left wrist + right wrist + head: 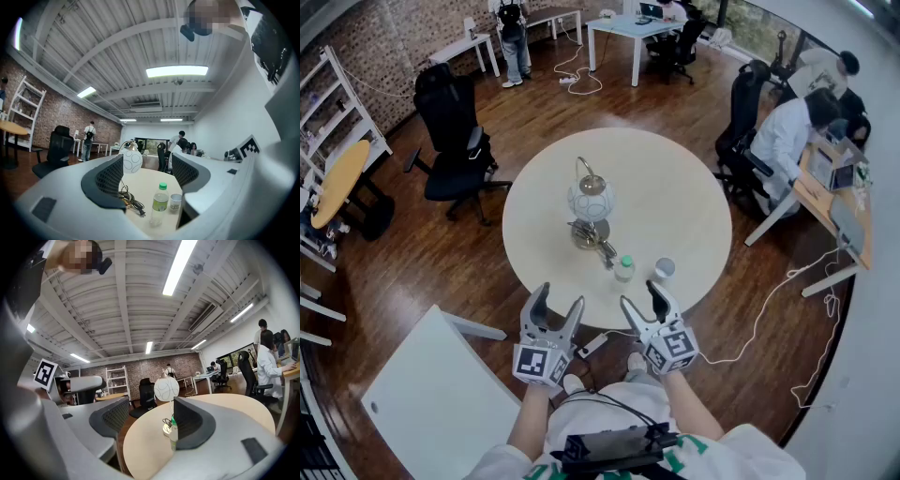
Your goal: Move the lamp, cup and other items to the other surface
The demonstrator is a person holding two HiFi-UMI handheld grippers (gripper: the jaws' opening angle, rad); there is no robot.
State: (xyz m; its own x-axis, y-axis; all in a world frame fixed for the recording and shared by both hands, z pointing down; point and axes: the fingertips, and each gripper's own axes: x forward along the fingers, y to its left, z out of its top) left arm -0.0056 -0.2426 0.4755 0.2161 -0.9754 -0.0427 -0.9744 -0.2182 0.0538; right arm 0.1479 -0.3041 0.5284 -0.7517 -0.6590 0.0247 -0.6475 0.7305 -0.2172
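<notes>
On the one round table (694, 197) I count one lamp (589, 202), one bottle (624, 269) and one cup (664, 270). One white table (422, 394) stands beside it. There are two grippers, the left gripper (560, 298) and the right gripper (641, 295). I make out three black office chairs (450, 122) (742, 112) (682, 37), and at least three people: two seated people (787, 131) (836, 70) and one standing person (512, 28)
</notes>
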